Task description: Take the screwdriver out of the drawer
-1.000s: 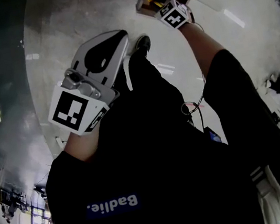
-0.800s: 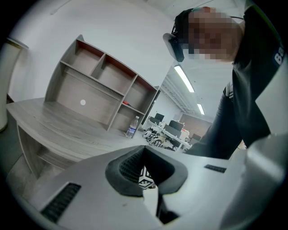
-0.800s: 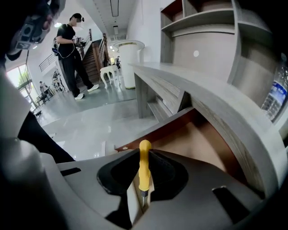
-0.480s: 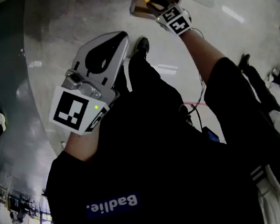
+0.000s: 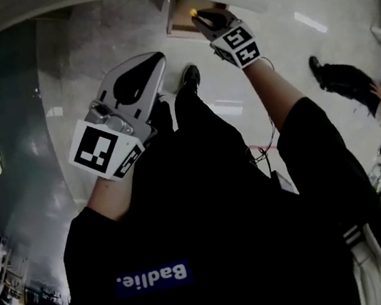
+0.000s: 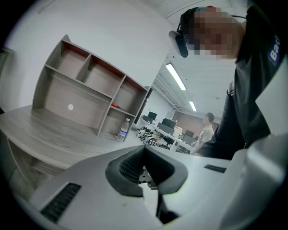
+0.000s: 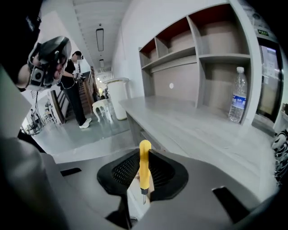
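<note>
In the right gripper view the yellow-handled screwdriver [image 7: 144, 165] stands upright between the jaws of my right gripper [image 7: 145, 157], handle up and short metal tip down. The jaws are shut on its handle. In the head view the right gripper [image 5: 206, 19] holds the screwdriver [image 5: 193, 13] just above the open wooden drawer [image 5: 177, 17] under the desk edge. My left gripper [image 5: 152, 62] hangs to the left, away from the drawer. Its jaws [image 6: 145, 149] meet at the tips with nothing between them.
A grey desk [image 7: 193, 126] carries an open shelf unit [image 7: 211, 58] and a water bottle [image 7: 237, 95]. A white chair [image 7: 104, 110] and a standing person [image 7: 74, 90] are on the floor beyond. My own shoe [image 5: 190, 77] is near the drawer; another person [image 5: 344, 79] is at right.
My right gripper has lifted up out of the drawer with the screwdriver in it and turned. The left gripper has risen a little.
</note>
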### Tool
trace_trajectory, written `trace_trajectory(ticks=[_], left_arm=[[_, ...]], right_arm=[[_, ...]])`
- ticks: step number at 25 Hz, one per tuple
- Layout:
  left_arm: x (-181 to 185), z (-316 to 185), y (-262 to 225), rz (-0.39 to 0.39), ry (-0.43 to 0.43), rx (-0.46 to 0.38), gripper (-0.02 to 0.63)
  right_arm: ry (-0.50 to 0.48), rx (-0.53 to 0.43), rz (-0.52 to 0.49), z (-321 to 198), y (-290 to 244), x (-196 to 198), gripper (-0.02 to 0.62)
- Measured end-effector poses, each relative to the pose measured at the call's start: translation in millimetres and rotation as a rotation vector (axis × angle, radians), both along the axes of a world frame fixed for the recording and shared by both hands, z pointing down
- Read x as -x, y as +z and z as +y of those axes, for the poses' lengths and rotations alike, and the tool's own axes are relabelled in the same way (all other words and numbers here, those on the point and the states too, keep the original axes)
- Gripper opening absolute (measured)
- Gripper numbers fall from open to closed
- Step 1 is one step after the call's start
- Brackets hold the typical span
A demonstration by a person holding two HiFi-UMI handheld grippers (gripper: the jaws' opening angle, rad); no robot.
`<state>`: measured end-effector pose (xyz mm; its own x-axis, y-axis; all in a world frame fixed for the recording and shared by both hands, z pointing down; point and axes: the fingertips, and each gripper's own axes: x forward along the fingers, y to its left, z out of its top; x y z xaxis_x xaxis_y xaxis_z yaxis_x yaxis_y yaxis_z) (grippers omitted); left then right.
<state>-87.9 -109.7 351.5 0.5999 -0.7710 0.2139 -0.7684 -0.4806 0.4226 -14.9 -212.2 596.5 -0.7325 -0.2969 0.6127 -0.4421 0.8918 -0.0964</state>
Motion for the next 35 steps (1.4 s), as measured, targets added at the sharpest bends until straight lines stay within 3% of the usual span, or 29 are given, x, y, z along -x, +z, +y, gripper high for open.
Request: trace_trajectory(ticks=[12, 20, 35], left_arm=[[-7.4, 10.2, -37.0, -0.043, 0.047, -0.072, 0.002], [-19.5, 14.1, -65.9, -0.046, 0.081, -0.121, 0.002], [-57.4, 47.3, -97.6, -0.051, 0.168, -0.195, 0.002]], right_arm=[[0.062, -0.068, -0.23, 30.1, -151.0, -2.3, 0.084], [0.079, -0.129, -0.33, 57.4, -237.2, -10.7, 0.084], [0.108, -0.254, -0.507, 128.4, -350.7, -47.1, 0.084]])
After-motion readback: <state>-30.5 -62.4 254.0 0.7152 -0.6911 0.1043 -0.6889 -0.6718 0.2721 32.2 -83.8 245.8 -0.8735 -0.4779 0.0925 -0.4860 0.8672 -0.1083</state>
